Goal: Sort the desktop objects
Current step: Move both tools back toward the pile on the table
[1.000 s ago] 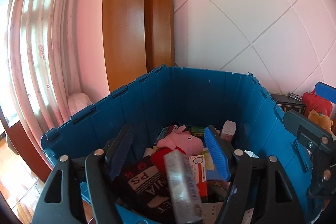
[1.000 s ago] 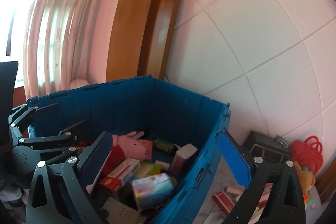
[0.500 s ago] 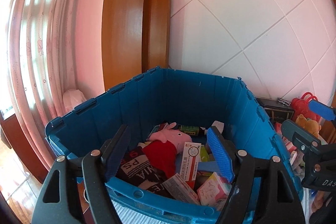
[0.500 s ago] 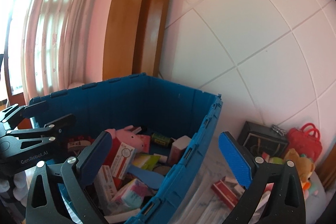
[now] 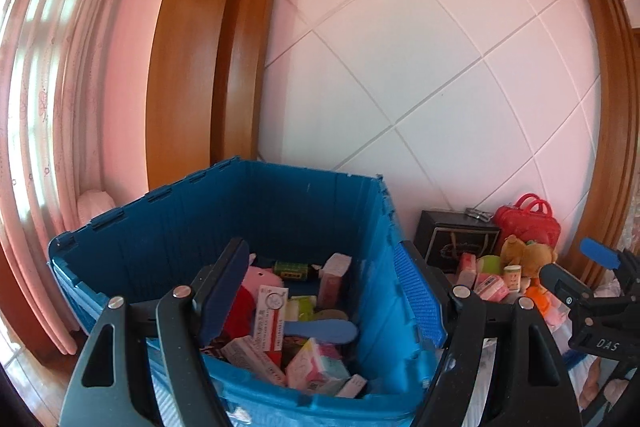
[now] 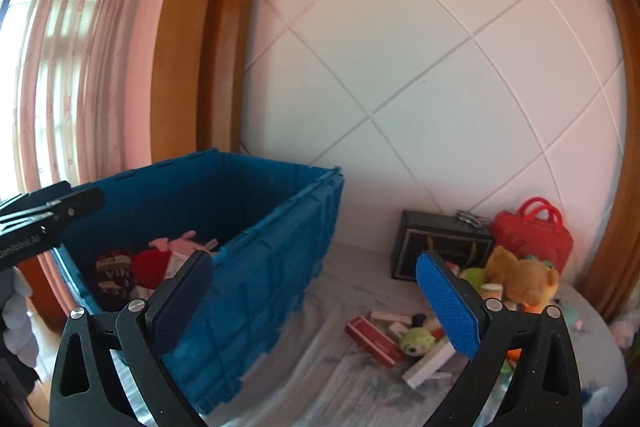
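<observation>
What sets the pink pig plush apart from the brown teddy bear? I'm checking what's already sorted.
The pink pig plush lies inside the blue crate, half buried among boxes; the brown teddy bear sits outside on the table, in the pile by the red bag. The pig is pink with a red body; the bear is golden brown. Both are soft toys.

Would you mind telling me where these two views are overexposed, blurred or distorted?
Left wrist view: the curtain is blown out by daylight, and fisheye bends the wall tiles. Right wrist view: the same window glare at left, and the blue bin wall looks smeared.
</observation>
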Demonstrator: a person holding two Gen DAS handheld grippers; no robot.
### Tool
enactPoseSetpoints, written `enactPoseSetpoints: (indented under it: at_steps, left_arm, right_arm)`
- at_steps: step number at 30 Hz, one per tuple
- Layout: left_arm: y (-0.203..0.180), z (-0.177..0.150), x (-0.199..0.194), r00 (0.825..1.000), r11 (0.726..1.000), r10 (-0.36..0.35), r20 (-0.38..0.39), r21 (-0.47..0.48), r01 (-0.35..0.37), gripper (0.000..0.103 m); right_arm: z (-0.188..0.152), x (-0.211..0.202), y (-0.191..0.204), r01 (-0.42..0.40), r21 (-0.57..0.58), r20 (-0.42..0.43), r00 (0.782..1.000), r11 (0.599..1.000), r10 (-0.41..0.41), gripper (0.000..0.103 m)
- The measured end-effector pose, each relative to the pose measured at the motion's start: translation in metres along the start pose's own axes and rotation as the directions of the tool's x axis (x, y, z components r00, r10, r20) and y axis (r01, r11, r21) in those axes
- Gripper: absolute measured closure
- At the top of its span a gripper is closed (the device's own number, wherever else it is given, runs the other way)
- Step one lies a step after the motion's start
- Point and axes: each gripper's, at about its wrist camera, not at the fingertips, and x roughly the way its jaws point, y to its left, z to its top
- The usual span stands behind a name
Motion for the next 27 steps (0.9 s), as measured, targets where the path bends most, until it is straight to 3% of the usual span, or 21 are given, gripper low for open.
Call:
enactPoseSetpoints:
  at_steps: [4, 7, 12, 17, 21, 27]
  left_arm:
    - [-0.042, 0.002, -0.001, 0.997, 0.997, -0.077, -0.001, -0.011, 0.077, 0.028]
    - [-0.085, -0.001, 0.006, 0.991, 0.991, -0.13, -0.026, 0.039, 0.131, 0.028]
    - [-0.158, -0.017, 0.031, 0.969, 0.97, -0.23, -0.089, 0.06, 0.236, 0.028]
    - [-0.22, -0.063, 0.092, 0.92, 0.945, -0.304, -0.247, 0.044, 0.324, 0.028]
    - [-0.266, -0.122, 0.152, 0.873, 0.952, -0.243, -0.423, 0.071, 0.299, 0.028]
    - [-0.307, -0.189, 0.211, 0.827, 0.941, -0.169, -0.537, 0.162, 0.297, 0.028]
  right_arm:
    - [-0.015, -0.019, -0.068, 0.109, 0.05, -0.011, 0.994, 0.993, -0.109, 0.0]
    - [-0.026, -0.029, -0.114, 0.166, 0.093, -0.03, 0.986, 0.982, -0.164, 0.0]
    - [-0.056, -0.035, -0.193, 0.266, 0.131, -0.109, 0.961, 0.955, -0.253, 0.0]
    - [-0.1, -0.027, -0.259, 0.337, 0.164, -0.232, 0.927, 0.927, -0.296, 0.0]
    - [-0.138, -0.015, -0.299, 0.376, 0.19, -0.335, 0.893, 0.907, -0.3, 0.0]
    - [-0.19, 0.016, -0.339, 0.417, 0.212, -0.486, 0.829, 0.884, -0.275, 0.001]
